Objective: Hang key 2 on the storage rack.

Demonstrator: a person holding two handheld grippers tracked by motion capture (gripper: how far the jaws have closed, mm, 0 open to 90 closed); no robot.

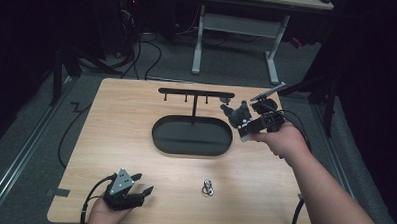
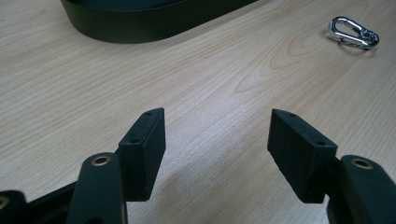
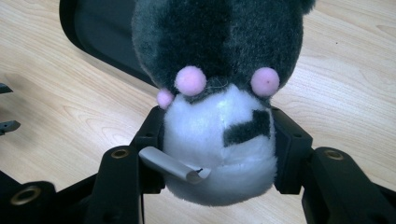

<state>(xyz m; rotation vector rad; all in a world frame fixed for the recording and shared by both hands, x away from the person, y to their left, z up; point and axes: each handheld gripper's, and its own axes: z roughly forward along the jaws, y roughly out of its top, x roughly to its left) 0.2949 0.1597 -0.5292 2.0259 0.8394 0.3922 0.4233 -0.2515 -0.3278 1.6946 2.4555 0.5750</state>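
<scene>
Two jaws of the right gripper (image 3: 219,154) clamping a plush toy (image 3: 219,116) above the table (image 1: 110,139) beside the hook stand (image 1: 196,94), needing a steady approach to a hook, left gripper (image 2: 217,149) resting open, near a carabiner (image 2: 353,32).

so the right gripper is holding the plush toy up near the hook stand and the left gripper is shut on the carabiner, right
Not quite. The right gripper does clamp the plush toy near the hook stand, but the left gripper is open, with nothing between its jaws. The left gripper view shows the carabiner lying apart on the table.
</scene>
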